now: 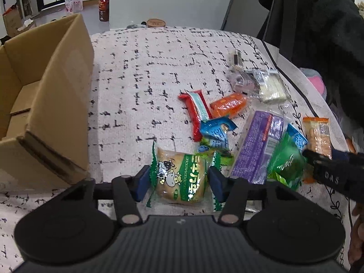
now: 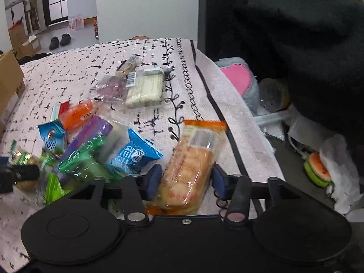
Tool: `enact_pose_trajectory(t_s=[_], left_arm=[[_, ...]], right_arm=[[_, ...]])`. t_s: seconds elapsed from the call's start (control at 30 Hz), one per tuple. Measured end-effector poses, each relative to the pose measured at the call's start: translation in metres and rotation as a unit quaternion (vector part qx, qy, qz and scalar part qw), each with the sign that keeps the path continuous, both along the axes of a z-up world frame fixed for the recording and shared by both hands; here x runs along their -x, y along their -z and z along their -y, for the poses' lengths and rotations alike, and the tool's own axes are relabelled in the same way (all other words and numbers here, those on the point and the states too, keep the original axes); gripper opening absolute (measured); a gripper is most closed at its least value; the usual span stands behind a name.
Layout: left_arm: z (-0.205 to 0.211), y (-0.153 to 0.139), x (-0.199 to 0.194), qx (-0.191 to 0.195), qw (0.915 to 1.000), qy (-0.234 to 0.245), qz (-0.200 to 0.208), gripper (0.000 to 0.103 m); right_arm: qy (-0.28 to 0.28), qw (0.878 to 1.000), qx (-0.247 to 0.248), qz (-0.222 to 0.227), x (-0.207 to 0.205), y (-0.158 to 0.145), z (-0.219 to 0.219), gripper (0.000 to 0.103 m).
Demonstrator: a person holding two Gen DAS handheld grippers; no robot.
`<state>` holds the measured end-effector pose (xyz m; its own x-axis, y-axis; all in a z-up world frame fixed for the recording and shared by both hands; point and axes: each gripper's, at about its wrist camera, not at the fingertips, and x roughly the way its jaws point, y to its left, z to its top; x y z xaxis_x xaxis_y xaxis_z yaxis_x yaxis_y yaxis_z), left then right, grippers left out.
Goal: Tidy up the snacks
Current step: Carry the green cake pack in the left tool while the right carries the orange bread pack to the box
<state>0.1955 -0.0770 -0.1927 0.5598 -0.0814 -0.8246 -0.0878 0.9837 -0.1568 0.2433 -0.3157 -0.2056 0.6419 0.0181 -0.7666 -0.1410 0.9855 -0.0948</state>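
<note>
- We held the left gripper (image 1: 179,179) over the pink cloth-covered table (image 1: 141,72), its blue pads (image 1: 143,183) on either side of a green-edged bun packet (image 1: 179,177) with a cartoon cow on it; the left pad touched the wrapper's edge, but we could not tell whether the right pad pressed on it.
- Our right gripper (image 2: 185,180) straddled an orange-ended cracker packet (image 2: 193,159); its pads stood close against the packet's sides, and we could not tell a firm pinch from a near touch.
- The open cardboard box (image 1: 45,104) stood on the table to the left of the bun packet.
- Beyond the bun packet lay the loose snacks: a red bar (image 1: 193,113), an orange packet (image 1: 228,104), a small blue packet (image 1: 216,133), a purple box (image 1: 259,145) and a green bag (image 1: 286,161).
- Farther back from the bun packet sat a clear tray of pale wafers (image 1: 271,86).
</note>
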Motion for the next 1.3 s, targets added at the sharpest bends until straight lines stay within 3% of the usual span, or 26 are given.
enact_pose_trajectory(t_s=[0.1, 0.27, 0.7, 1.3], left_arm=[[-0.004, -0.003, 0.001, 0.000, 0.9999, 0.007, 0.010, 0.047], [-0.012, -0.009, 0.002, 0.009, 0.9999, 0.007, 0.009, 0.042], [-0.023, -0.023, 0.007, 0.028, 0.9993, 0.001, 0.024, 0.038], [-0.048, -0.106, 0.015, 0.053, 0.9929, -0.015, 0.106, 0.038]], right_arm=[[-0.005, 1.000, -0.002, 0.000, 0.007, -0.002, 0.003, 0.038], [0.003, 0.999, -0.046, -0.003, 0.012, -0.013, 0.012, 0.037], [-0.007, 0.996, -0.091, 0.011, 0.019, -0.038, 0.005, 0.036], [-0.078, 0.983, -0.148, 0.070, 0.011, -0.088, -0.043, 0.036]])
